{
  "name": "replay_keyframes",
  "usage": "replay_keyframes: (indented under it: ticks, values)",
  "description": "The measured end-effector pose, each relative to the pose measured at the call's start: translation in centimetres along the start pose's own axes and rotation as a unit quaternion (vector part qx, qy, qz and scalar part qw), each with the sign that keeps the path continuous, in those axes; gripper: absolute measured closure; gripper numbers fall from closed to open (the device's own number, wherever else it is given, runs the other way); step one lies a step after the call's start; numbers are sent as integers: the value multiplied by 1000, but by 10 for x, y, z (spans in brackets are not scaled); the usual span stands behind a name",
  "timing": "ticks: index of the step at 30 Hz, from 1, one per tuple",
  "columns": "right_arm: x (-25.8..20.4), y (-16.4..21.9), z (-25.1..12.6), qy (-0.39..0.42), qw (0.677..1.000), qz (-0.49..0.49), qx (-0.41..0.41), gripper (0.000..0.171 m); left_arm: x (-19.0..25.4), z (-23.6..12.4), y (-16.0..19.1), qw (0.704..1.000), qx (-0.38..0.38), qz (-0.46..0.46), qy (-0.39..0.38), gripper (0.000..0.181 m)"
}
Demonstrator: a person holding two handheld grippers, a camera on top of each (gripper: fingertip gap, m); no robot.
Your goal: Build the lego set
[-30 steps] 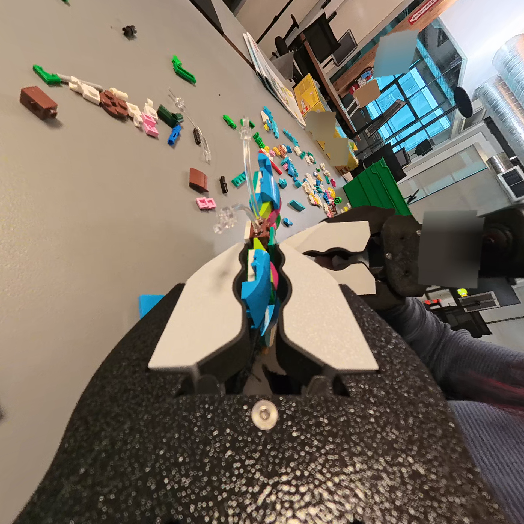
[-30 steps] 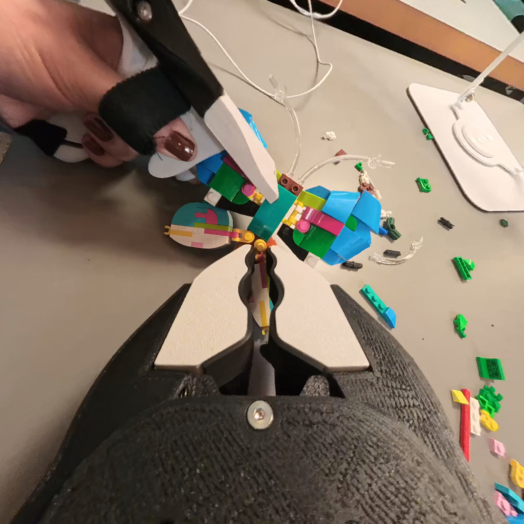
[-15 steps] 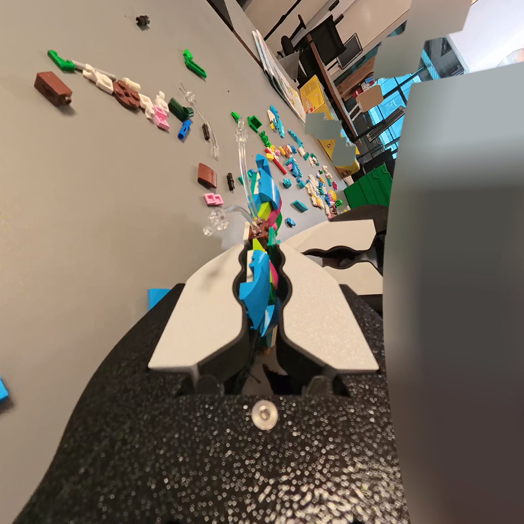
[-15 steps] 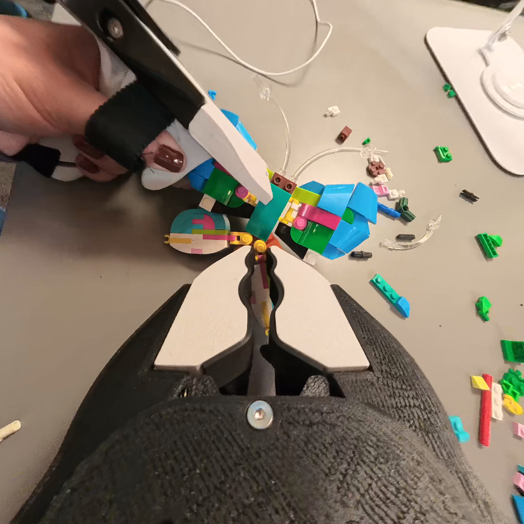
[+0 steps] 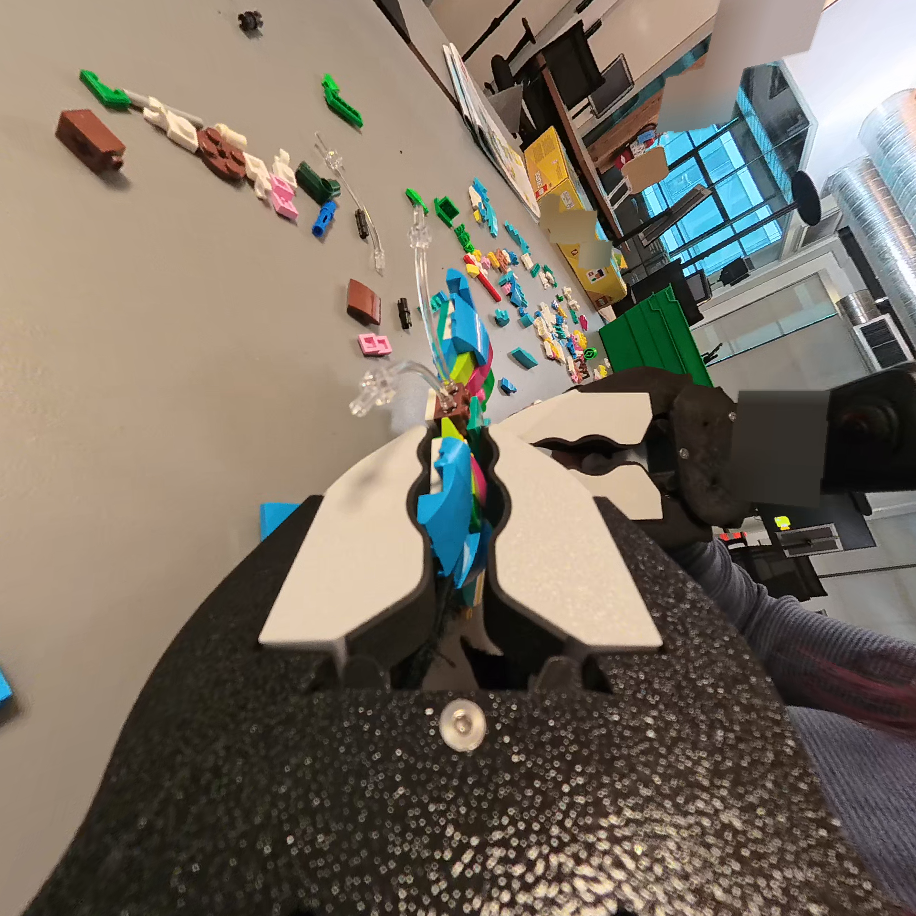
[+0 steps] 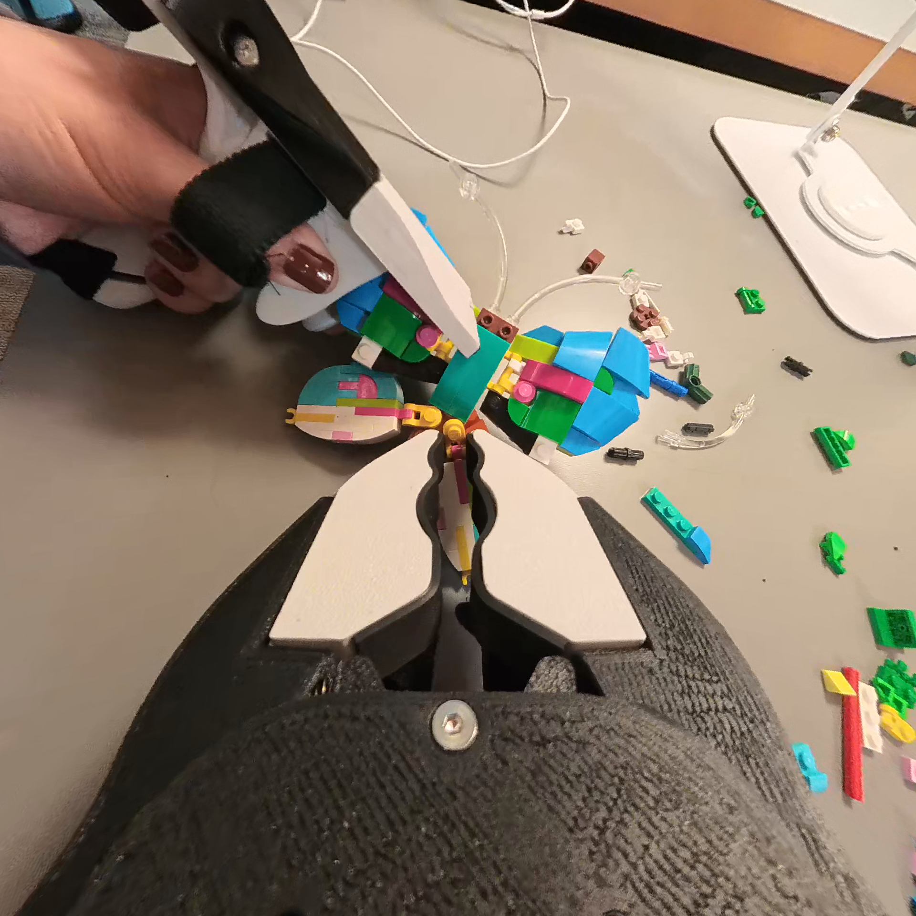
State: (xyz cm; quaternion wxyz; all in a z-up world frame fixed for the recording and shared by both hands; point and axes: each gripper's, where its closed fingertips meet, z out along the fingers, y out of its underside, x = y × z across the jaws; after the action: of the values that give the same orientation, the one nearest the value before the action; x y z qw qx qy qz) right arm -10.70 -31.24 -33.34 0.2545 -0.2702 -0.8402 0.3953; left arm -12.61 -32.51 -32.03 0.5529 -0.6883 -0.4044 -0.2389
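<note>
Nothing has shifted: butterfly model (image 6: 471,372) stays pinched between both grippers' fingers (image 6: 376,535).

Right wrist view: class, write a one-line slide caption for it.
Right hand-held gripper clamps a small lower wing at the butterfly model while the left hand-held gripper grips an upper wing.

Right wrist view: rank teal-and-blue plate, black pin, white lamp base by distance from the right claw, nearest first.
1. Black pin: on the table just right of the right claw, beside the butterfly model's blue wing.
2. Teal-and-blue plate: right of the claw, farther out.
3. White lamp base: far upper right, by the table edge.
</note>
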Motion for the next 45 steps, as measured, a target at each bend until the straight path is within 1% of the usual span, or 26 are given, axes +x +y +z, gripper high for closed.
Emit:
replay_keyframes:
  ticks: [9,16,19,24,26,30,37,41,45]
  values:
    - [0,1,-1,-30,999,35,0,164,0,0,0,1000,-1,-3,2,164]
    - [-1,1,-2,-43,998,41,3,166,0,0,0,1000,-2,-4,4,164]
    - [-1,0,-5,-39,999,24,12,166,0,0,0,1000,-2,-4,4,164]
    - [-3,-18,-10,-21,997,-15,73,165,0,0,0,1000,-2,-5,5,164]
    - [-5,-18,-8,-3,996,-48,70,165,0,0,0,1000,-2,-6,5,164]
    - [-9,-15,-2,3,996,-81,48,165,0,0,0,1000,-2,-6,5,164]
    - [-12,-9,-3,-20,995,-91,39,165,0,1,0,1000,-3,-7,5,164]
    - [-13,-5,-1,-13,993,-114,26,165,0,1,0,1000,-3,-7,6,164]
    - [-13,-7,-2,-20,994,-105,34,162,0,1,0,1000,-3,-7,6,164]
